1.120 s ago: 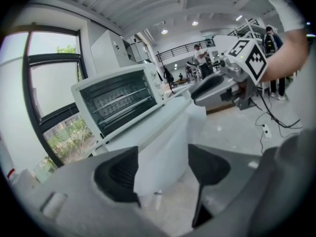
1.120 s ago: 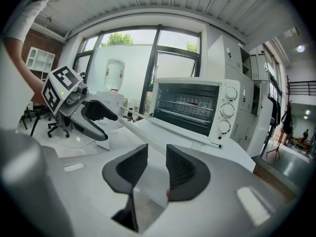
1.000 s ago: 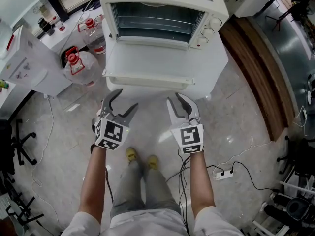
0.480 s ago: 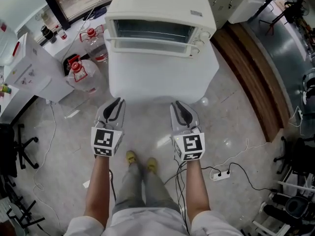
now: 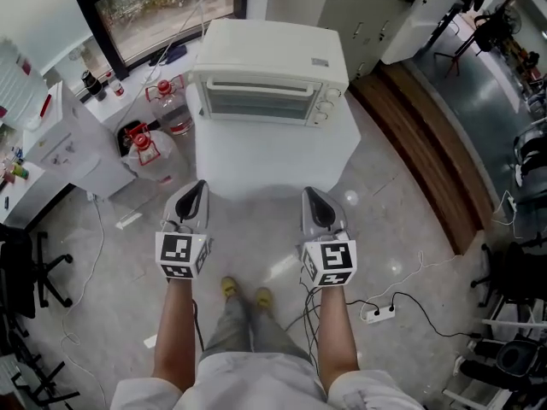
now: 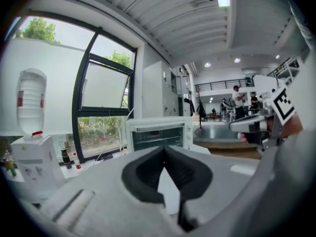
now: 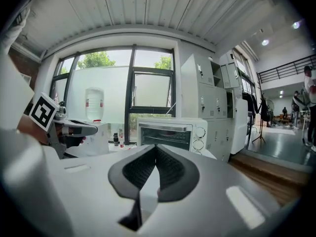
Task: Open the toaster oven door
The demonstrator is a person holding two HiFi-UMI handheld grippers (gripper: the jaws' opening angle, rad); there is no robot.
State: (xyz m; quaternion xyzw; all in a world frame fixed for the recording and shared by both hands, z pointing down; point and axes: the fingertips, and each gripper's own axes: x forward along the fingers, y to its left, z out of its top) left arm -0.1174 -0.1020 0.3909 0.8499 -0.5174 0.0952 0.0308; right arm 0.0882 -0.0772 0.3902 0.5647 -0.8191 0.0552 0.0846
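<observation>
Toaster oven point(image 5: 267, 79) sits on a white stand point(image 5: 273, 156) in the middle of the room, with its front towards you, and its door looks closed. At the far left stands a white water dispenser point(image 6: 32, 164), and behind it there is a black-framed window point(image 5: 162, 2). Just left of the stand, two clear water jugs point(image 5: 162, 152) with red caps rest on the grey stone floor point(image 5: 111, 254). At the right, a brown wooden step point(image 5: 427, 143) runs along the floor. Your left gripper point(image 5: 199, 186) has just been closing; its jaws now meet, with nothing between them. Your right gripper point(image 5: 309, 193) is the same, pads together and empty. Both hang before the stand, well apart from the oven.
</observation>
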